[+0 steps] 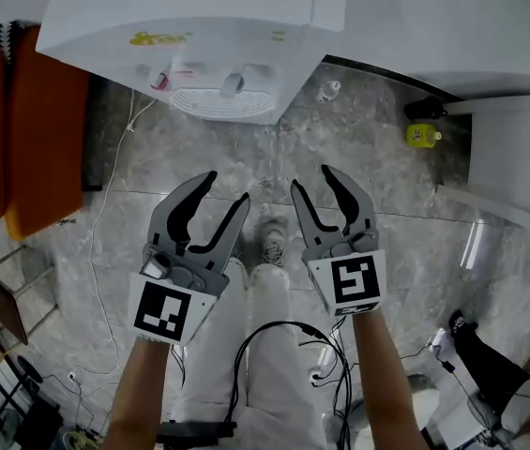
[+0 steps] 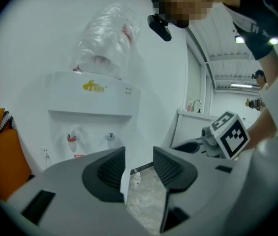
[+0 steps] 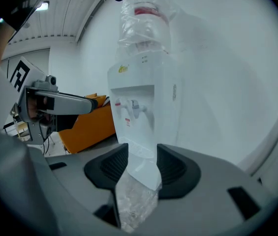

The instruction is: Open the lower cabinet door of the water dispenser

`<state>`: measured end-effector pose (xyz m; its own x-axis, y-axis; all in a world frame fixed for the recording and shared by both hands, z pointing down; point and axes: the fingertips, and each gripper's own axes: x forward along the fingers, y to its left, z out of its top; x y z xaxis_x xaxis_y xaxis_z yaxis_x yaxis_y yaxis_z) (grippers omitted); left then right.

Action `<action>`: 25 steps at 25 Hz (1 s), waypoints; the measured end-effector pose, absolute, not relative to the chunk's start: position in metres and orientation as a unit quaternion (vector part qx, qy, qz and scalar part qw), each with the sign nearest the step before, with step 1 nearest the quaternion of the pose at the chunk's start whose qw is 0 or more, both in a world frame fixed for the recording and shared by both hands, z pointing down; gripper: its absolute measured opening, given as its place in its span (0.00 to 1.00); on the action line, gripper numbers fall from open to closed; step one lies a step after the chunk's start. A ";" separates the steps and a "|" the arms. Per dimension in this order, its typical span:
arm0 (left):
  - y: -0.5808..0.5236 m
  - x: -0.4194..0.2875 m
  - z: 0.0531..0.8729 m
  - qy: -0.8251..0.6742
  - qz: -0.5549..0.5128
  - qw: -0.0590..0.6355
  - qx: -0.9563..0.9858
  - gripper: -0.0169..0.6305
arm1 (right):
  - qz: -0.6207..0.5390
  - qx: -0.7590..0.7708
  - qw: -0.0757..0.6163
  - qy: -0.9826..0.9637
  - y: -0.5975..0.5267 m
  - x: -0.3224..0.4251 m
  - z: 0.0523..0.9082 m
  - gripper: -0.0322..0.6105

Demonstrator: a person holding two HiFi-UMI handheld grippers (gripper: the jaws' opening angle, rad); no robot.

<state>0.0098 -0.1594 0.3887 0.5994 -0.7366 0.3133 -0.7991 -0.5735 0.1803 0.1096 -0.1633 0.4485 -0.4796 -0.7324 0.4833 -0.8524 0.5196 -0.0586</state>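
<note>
The white water dispenser [image 1: 199, 36] stands ahead on the marble floor, with its red and grey taps [image 1: 232, 82] and drip tray showing from above. Its lower cabinet door is hidden under the overhang in the head view. In the right gripper view a strip of the lower front [image 3: 143, 168] shows between the jaws. My left gripper [image 1: 227, 190] and right gripper [image 1: 310, 180] hover side by side short of the dispenser, both open and empty, touching nothing. In the left gripper view the dispenser [image 2: 92, 107] fills the left half, with a clear bottle [image 2: 107, 38] on top.
Orange cloth [image 1: 30, 129] hangs on a chair at the left. A white cable [image 1: 105, 204] trails across the floor. A small bottle [image 1: 328, 90] and a yellow item [image 1: 421, 135] lie right of the dispenser, beside a white counter [image 1: 518, 148]. The person's shoes [image 1: 269, 242] are below the grippers.
</note>
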 end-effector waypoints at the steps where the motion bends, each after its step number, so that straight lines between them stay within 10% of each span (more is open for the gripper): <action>1: -0.161 0.011 0.395 -0.434 0.103 0.154 0.882 0.30 | 0.149 0.474 0.202 -0.844 -0.165 0.112 0.456 0.31; 25: -0.186 0.044 0.520 -0.375 0.157 0.152 0.901 0.33 | 0.157 0.474 0.230 -0.835 -0.220 0.116 0.614 0.36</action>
<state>0.0441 -0.1858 0.5197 0.6699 -0.6275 0.3968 -0.7229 -0.6731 0.1561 0.1156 -0.2200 0.6137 -0.4448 -0.7194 0.5336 -0.8640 0.5015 -0.0441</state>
